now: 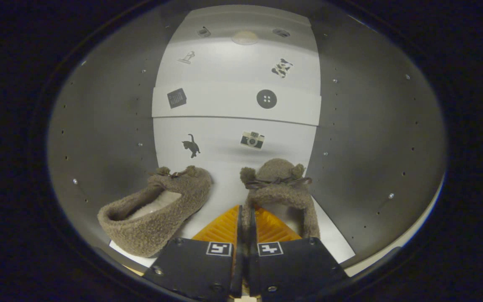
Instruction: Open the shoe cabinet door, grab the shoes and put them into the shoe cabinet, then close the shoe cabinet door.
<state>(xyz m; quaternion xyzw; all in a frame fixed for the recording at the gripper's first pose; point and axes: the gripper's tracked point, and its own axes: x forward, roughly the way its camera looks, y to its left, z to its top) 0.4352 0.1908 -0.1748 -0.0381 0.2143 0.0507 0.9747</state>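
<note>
Inside the grey metal shoe cabinet (359, 138) is where everything sits, with rows of small peg holes running down both side walls and a few shiny studs dotted about. Its white back panel (237, 63) is the biggest bright area, and a white shelf (233, 109) cuts across it partway up. Little stickers are scattered over the white surfaces: a black button (266, 99), a dark square one (176, 98), a black cat (191, 146), a small camera (252, 139), a cow-spotted shape (282, 67), plus a couple of tiny ones higher up that are too small to make out.

On the white floor of the cabinet sit two fuzzy brown slippers with little ears and dark ribbon bows. The left-hand slipper (153, 209) lies free, tilted on its side with the pale lining showing, just ahead of the fingers and off to the left. The right-hand slipper (281, 184) stands toe-forward toward the back panel, and the gripper (246, 218) has its two fingers pinched nearly together on that slipper's left side wall, one finger outside and one inside the opening.
</note>
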